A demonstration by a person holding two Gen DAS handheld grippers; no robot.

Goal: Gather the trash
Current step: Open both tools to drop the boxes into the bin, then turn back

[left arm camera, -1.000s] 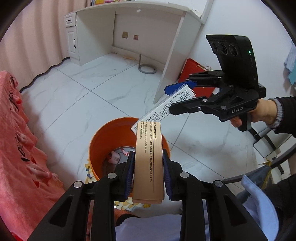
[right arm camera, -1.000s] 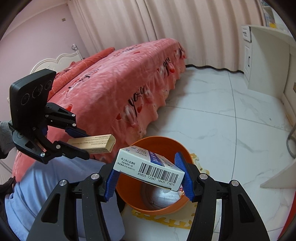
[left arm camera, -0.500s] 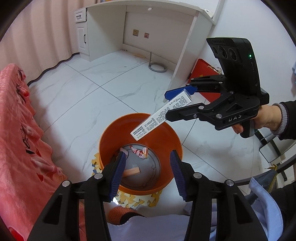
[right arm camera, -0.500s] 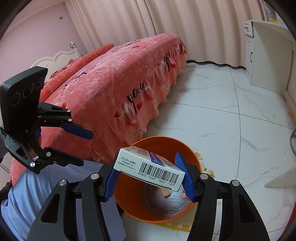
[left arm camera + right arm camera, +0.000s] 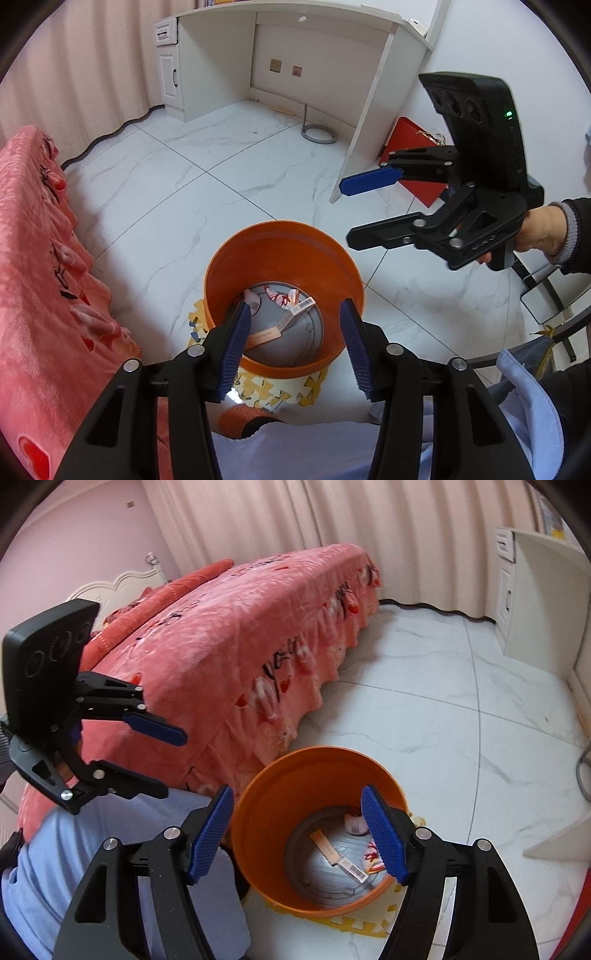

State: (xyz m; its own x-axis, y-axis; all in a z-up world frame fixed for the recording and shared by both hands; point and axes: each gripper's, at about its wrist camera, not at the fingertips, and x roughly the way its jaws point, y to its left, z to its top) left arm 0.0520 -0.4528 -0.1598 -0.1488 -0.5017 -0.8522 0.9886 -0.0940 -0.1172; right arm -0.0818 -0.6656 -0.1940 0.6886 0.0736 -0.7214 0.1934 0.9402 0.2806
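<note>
1. The left gripper (image 5: pixel 293 345) hangs above the orange bin (image 5: pixel 325 247) with its 2 blue-padded fingers (image 5: pixel 236 343) spread wide and nothing between them; the bin's open mouth shows in the gap.
2. The right gripper (image 5: pixel 299 834) is likewise spread and empty over the same bin; seen from the left wrist view, its fingers stand apart in the air, above and to the right of the rim.
3. The trash lies on the bin's grey bottom: a tan box (image 5: pixel 327 847), a white barcode box (image 5: pixel 354 867) just beside it, and some small pink-and-white wrappers (image 5: pixel 280 297); all are inside the wall, none on the rim.
4. Judged from this, the dropping step looks complete for both hands; neither holds anything that needs releasing.
5. What is left is uncertain; the marble floor (image 5: pixel 207 192) near the bin shows no obvious litter, though a small pale scrap (image 5: pixel 282 110) lies under the white desk (image 5: pixel 291 22) and might count.
6. The pink bed (image 5: pixel 236 635) close to the bin shows nothing loose on its cover.
7. The bin stands on a yellow foam mat (image 5: pixel 364 925); it is upright and well short of full.
</note>
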